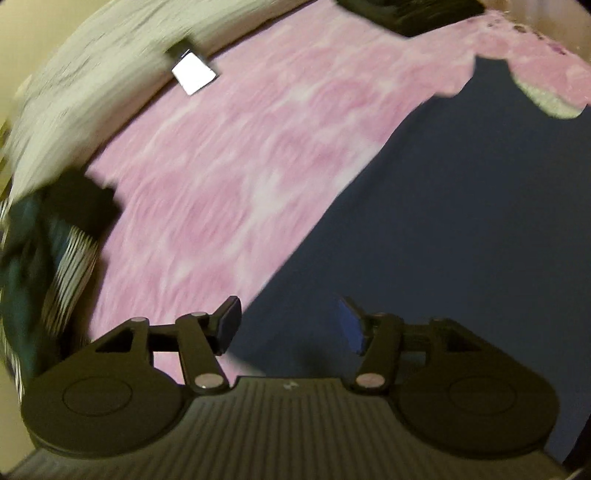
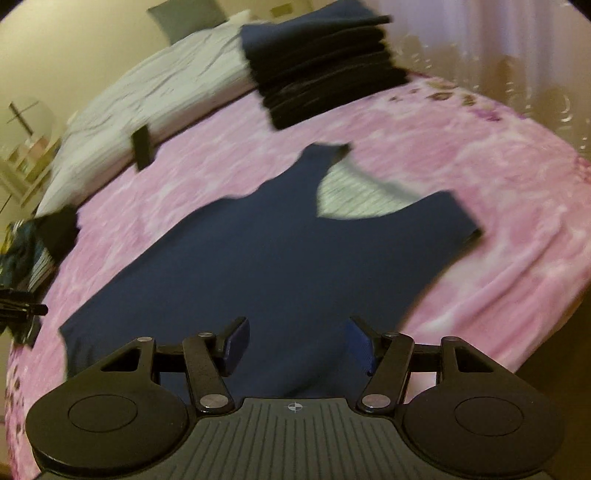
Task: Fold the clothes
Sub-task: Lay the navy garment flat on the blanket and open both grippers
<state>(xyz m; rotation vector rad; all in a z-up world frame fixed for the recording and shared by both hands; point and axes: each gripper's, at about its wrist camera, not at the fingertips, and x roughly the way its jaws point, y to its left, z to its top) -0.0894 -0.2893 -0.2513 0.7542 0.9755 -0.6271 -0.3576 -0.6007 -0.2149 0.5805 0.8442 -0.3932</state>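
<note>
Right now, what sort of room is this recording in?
Most likely a bedroom: a bed with a pink blanket, a grey pillow at its head, and a stack of folded dark clothes.

Both grippers are hovering with jaws spread apart, gripping nothing. The left gripper is sitting over the navy shirt's edge; the right gripper is hanging above its hem.
</note>
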